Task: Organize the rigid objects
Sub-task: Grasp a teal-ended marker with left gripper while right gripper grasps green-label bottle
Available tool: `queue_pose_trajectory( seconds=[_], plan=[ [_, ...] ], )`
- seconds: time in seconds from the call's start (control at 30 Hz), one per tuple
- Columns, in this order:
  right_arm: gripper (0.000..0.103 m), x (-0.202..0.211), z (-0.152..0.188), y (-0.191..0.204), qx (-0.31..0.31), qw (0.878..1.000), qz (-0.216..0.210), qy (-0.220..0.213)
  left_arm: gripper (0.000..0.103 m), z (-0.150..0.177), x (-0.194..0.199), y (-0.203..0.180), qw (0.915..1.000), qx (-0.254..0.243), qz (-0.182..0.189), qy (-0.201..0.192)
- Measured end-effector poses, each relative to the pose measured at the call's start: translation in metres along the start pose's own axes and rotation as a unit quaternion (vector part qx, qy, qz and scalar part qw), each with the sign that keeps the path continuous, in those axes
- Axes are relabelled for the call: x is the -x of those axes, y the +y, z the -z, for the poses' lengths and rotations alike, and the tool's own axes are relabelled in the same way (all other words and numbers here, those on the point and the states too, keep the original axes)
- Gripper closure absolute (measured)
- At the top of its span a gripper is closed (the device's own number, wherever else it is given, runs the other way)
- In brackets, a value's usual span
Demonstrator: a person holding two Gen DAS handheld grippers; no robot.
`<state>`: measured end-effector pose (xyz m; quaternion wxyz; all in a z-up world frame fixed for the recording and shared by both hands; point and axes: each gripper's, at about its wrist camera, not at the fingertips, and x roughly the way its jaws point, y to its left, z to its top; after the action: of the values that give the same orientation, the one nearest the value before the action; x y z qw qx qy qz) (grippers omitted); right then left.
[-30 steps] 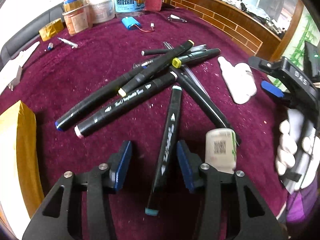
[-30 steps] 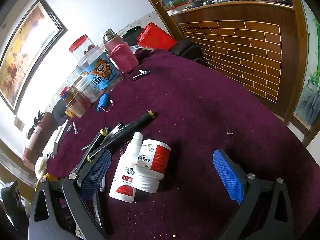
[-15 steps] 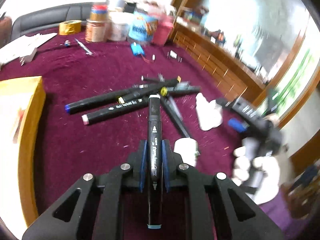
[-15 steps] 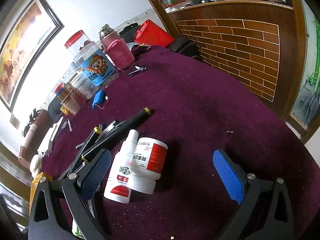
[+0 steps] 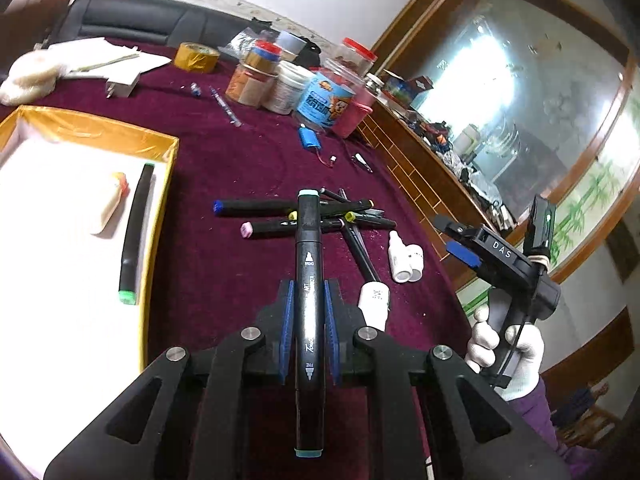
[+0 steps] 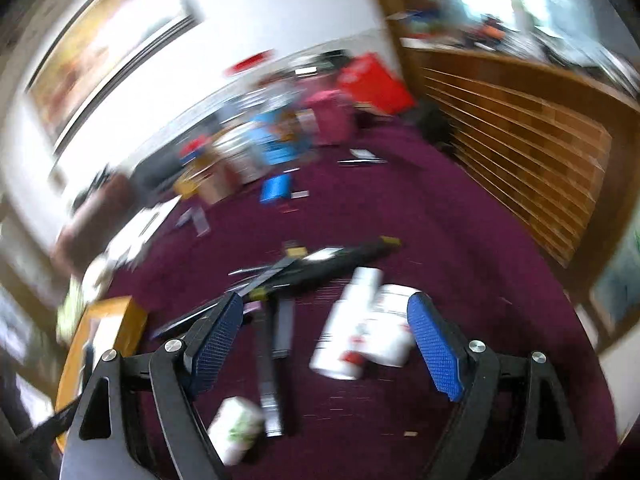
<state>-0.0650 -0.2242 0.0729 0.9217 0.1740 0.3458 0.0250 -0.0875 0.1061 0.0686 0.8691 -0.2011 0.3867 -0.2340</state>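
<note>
Clearly, the left gripper (image 5: 308, 332) is clamped on a black marker (image 5: 309, 280) with teal end caps, its blue pads pressed against the barrel on both sides, the marker lifted above the maroon tablecloth (image 5: 224, 264) and pointing forward along the fingers. Only the left wrist view shows this marker. That view also takes in the yellow-rimmed box (image 5: 158, 216) at left, with a green-capped marker (image 5: 134, 232) lying inside it beside a small pale object (image 5: 110, 210). Ahead lies the pile of markers (image 5: 304, 216), and to its right two white bottles (image 5: 406, 258) side by side, with a third white bottle (image 5: 374, 304) nearer the gripper. The right gripper (image 5: 460, 240) appears from the side there, held in a white-gloved hand (image 5: 504, 344).

The right wrist view is heavily blurred. It shows the right gripper (image 6: 324, 340) with its blue pads spread wide and nothing between them, hovering over the two white bottles (image 6: 360, 328). The marker pile (image 6: 316, 264) lies beyond, the third bottle (image 6: 236, 428) below left, and a corner of the box (image 6: 120, 320) at left.
</note>
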Motion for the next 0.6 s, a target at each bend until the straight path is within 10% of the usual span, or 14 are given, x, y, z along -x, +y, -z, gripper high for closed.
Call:
queue_pose_trajectory(
  seconds=[0.33, 0.6],
  plan=[
    [0.029, -0.019, 0.051, 0.066, 0.052, 0.99, -0.036, 0.13, 0.091, 0.003, 0.027, 0.025, 0.9996, 0.012, -0.007, -0.024],
    [0.054, -0.042, 0.081, 0.088, 0.09, 0.981, 0.025, 0.169, 0.091, 0.004, 0.043, 0.059, 0.9975, 0.058, -0.022, -0.033]
  ],
)
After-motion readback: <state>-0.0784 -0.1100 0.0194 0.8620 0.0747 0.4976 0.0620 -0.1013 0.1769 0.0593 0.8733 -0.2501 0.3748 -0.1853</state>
